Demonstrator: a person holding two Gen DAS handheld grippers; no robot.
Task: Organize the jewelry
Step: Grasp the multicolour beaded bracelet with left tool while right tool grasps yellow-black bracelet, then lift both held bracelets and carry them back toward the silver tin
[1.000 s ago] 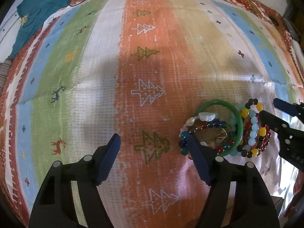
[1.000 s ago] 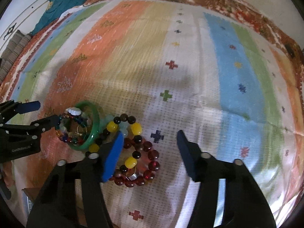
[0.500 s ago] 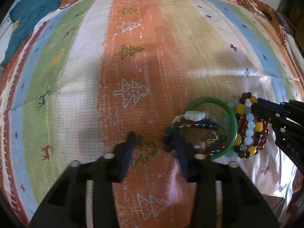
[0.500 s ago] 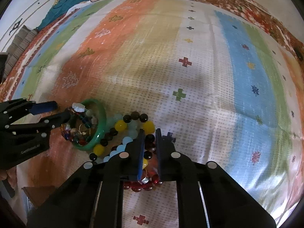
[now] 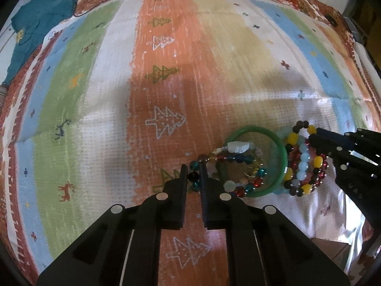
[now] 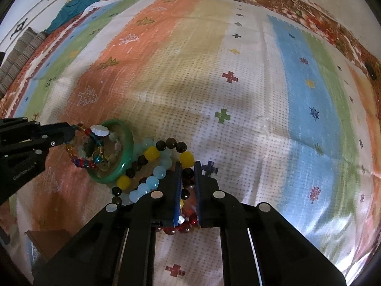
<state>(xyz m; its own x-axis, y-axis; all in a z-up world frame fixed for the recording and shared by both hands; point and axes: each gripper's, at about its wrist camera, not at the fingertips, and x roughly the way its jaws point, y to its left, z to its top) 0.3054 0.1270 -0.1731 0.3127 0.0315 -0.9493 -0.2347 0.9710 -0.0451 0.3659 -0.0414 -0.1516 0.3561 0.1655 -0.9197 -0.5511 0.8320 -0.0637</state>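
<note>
A tangled heap of bracelets is seen on the striped cloth (image 5: 166, 76). The left gripper (image 5: 193, 175) is clamped on a dark bead of the teal-bead bracelet (image 5: 228, 164) at the heap's left edge. The right gripper (image 6: 188, 176) is clamped on the brown-and-yellow bracelet (image 6: 152, 153) at the opposite edge. Between them lies the green bangle (image 5: 282, 152), ungripped. Separation is judged to require pulling outward along that left-right line.
</note>
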